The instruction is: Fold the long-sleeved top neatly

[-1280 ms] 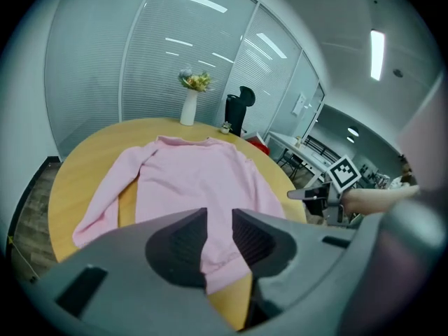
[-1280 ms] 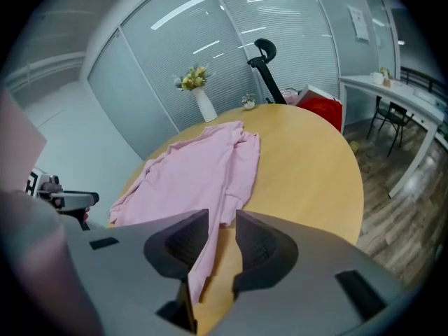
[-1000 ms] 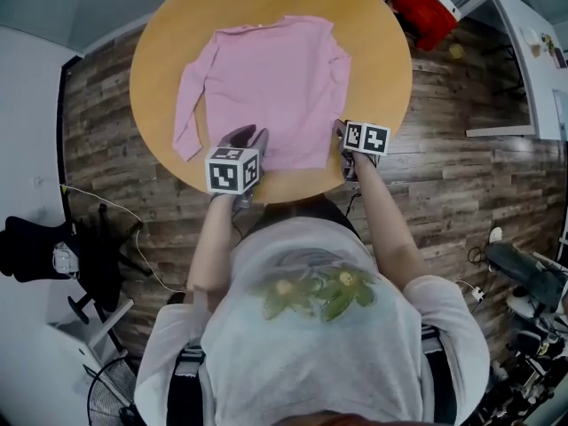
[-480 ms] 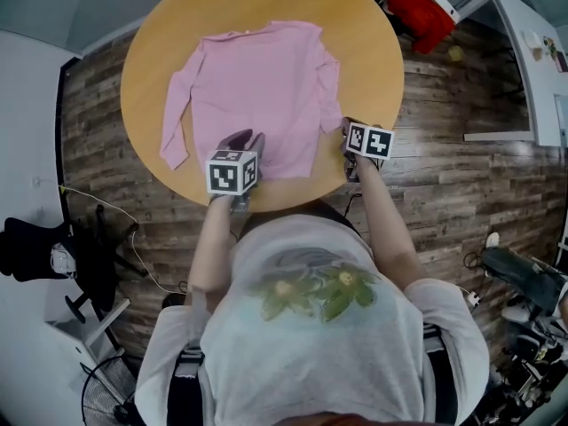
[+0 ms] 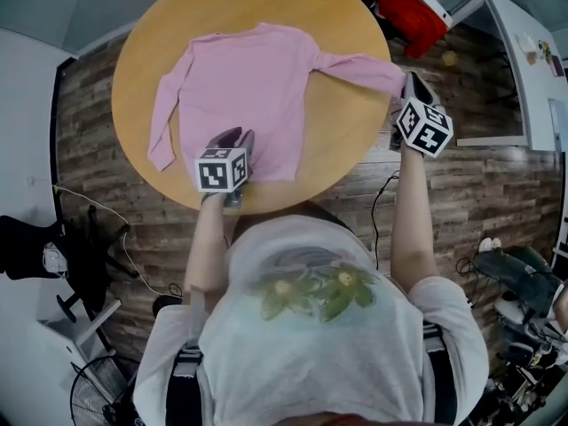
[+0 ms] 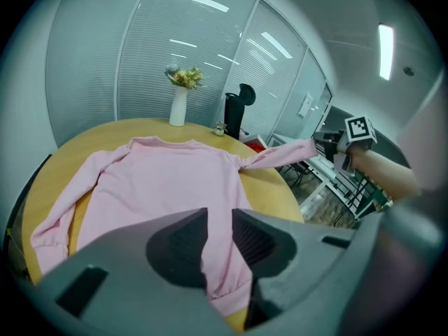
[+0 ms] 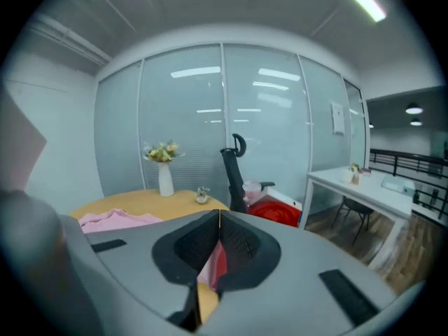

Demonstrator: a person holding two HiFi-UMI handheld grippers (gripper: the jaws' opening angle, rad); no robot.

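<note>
Round wooden table (image 5: pixel 346 140) fills the upper part of the head view, and the pink long-sleeved top (image 5: pixel 248 87) lies spread flat on it. One sleeve (image 5: pixel 359 67) stretches out past the table's edge at the right. The right gripper (image 5: pixel 406 89) is pressed together on pink cloth, apparently that sleeve's cuff. The left gripper (image 5: pixel 235 138) sits at the hem (image 5: pixel 271 171), its jaws spread with cloth between them.
</note>
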